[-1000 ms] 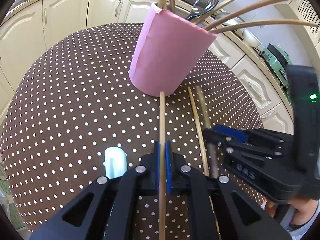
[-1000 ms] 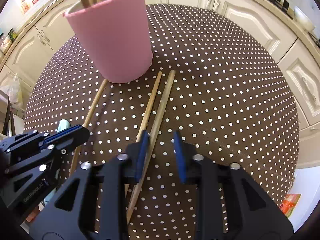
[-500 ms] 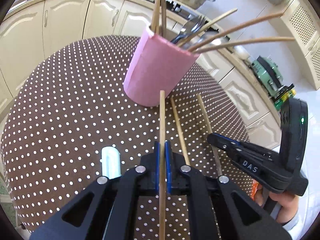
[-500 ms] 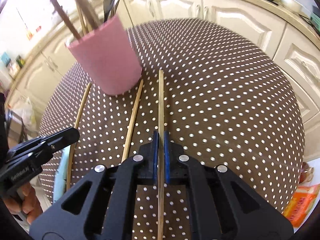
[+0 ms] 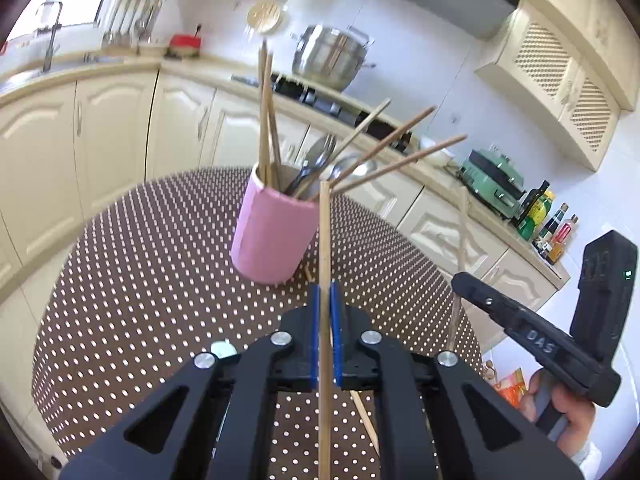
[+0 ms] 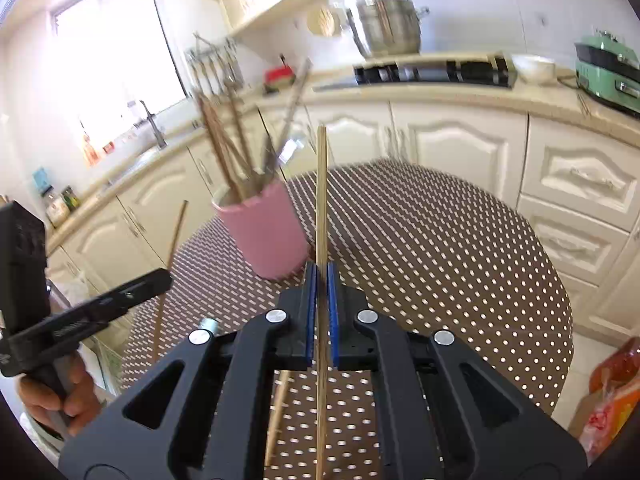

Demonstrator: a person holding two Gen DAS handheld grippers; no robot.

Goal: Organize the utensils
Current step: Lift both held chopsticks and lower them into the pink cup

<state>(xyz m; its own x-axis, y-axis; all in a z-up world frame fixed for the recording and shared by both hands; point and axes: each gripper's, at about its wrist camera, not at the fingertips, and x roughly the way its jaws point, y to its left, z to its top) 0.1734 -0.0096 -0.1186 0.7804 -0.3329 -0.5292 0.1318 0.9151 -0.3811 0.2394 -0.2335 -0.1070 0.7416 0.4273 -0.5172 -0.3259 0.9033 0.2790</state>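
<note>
Meanwhile gripped one chopstick [image 5: 325, 240] in left tool [image 5: 325, 308], another [image 6: 321, 200] in right tool [image 6: 321, 292], near pink cup [image 5: 272, 236].

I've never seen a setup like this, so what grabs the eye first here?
A pink cup bristling with chopsticks and spoons stands on the brown polka-dot table. In front of it, each black tool, left and right, clamps a single wooden chopstick raised off the table.

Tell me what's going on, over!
Left gripper shut on a chopstick. Right gripper shut on another chopstick. Pink cup ahead, already crowded. One chopstick left on table.
</note>
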